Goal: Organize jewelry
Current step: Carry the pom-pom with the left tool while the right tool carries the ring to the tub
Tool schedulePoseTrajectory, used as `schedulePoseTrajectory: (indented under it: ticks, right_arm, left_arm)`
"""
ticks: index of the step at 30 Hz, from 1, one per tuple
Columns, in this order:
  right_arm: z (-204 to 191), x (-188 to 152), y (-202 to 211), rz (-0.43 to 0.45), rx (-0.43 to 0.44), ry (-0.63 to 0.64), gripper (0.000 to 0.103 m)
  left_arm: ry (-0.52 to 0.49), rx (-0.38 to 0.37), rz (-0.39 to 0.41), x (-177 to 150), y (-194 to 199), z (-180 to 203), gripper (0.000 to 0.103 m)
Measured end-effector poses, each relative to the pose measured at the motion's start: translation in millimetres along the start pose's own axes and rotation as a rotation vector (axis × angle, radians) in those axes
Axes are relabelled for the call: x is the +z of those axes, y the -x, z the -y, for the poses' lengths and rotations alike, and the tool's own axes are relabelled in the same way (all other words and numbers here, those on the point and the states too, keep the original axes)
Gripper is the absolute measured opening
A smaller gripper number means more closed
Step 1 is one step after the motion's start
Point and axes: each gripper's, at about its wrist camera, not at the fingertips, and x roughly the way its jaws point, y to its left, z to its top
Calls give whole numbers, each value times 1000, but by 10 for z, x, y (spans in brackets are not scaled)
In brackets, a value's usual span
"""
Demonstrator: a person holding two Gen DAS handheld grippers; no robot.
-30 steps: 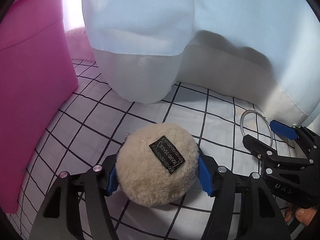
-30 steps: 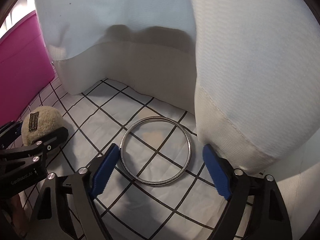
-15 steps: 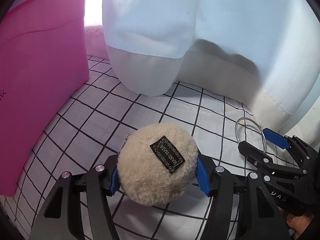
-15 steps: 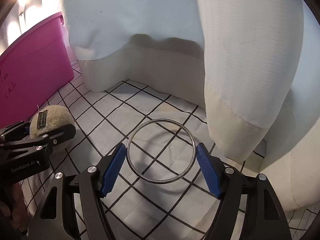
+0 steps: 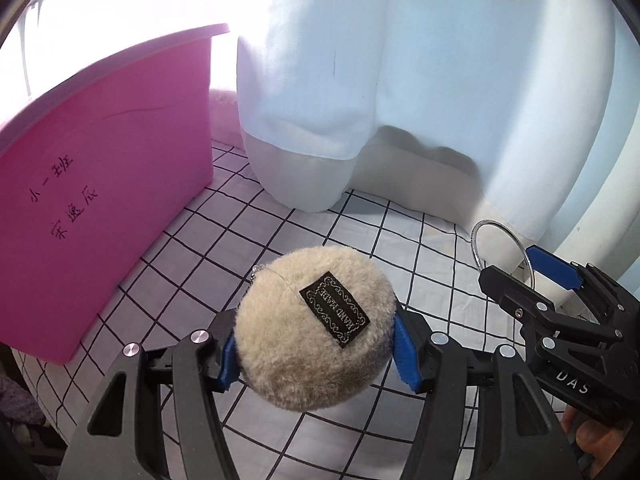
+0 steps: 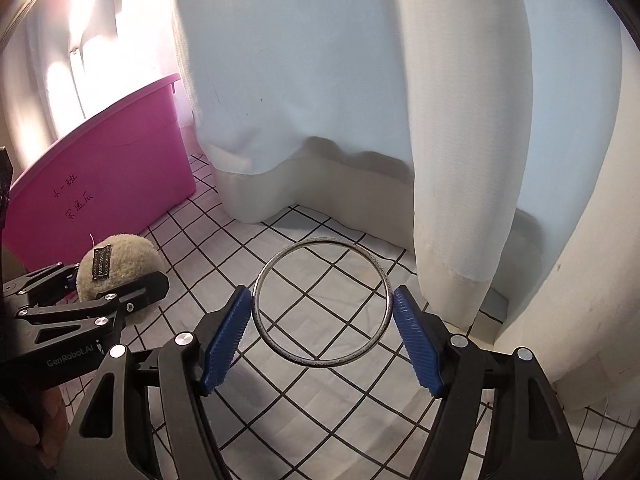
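My left gripper (image 5: 316, 346) is shut on a beige fluffy pom-pom (image 5: 308, 336) with a black label, held above the checked cloth. It also shows in the right wrist view (image 6: 116, 268), at the left. My right gripper (image 6: 322, 326) is shut on a thin silver bangle (image 6: 322, 360), its blue pads pressing the ring's two sides, lifted off the cloth. The bangle (image 5: 476, 252) and right gripper (image 5: 532, 276) appear at the right of the left wrist view.
A pink plastic bin (image 5: 100, 168) with handwritten characters stands at the left on the white black-grid cloth (image 5: 360, 232). White curtains (image 5: 400, 80) hang close behind, their hems resting on the cloth.
Both grippers have risen and pulled back, carrying the pom-pom and bangle off the cloth. The right gripper's pads closed onto the bangle. More of the pink bin shows.
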Motion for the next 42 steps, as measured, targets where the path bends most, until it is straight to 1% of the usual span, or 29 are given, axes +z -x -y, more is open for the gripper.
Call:
schedulePoseTrajectory:
  ticks: [8,11,14,18,23,26,29,33,37,42]
  right_arm:
    - [-230,339,588,70,52,80,70]
    - [-355,501,794,107,89,110,70]
    - [-519,670,992,150,113,150,70]
    - [-735,898,1131,186,146,167,70]
    - [-1098,1166,1121,211,167,182,70]
    - [-1366,1336,1078,216,173,179,70]
    - [-1656,1514,928,215,197,176,70]
    - [-2056,1740,720,208,209,189,70]
    - [-2373,1911,500,178,216,198,70]
    - [-2650,2045,232,116,230,196,70]
  left_arm:
    - [36,37,91,177,727,33,58]
    - [73,51,101,219,989,-14,58]
    - [95,71,136,260,1265,-86,58]
    - [111,99,172,372,1547,-256,58]
    - [145,111,210,563,1768,-674,58]
    - [139,122,230,716,1829,-985,58]
    - [132,136,244,909,1839,-1330,59]
    - [138,165,250,1076,1825,-1816,59]
    - [155,179,211,1161,1676,-2255,59]
    - [184,179,121,1143,1409,-2680,59]
